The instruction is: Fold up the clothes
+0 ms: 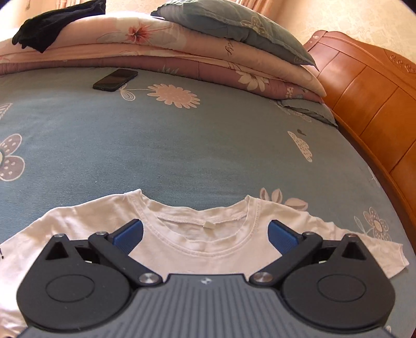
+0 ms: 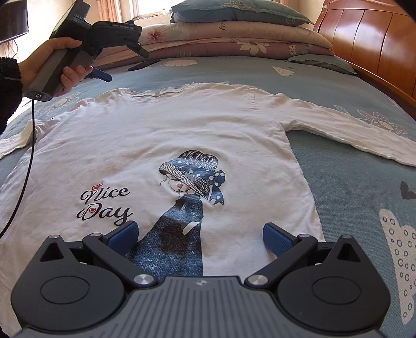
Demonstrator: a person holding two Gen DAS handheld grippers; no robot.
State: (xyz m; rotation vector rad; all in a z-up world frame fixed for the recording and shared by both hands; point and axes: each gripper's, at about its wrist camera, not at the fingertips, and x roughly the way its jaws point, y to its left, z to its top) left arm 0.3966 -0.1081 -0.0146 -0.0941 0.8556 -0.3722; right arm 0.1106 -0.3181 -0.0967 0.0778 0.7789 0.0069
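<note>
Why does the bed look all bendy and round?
Left wrist view: the fisheye lens bulges the bed sheet and curves the headboard. Right wrist view: the same bending; bright window light glares behind the pillows, and the corners go dark.

The shirt lies flat on the bed, collar toward the far edge, one sleeve stretched rightward. Beyond it sits a phone, then stacked quilts carrying a pillow; the headboard lines the right edge.
</note>
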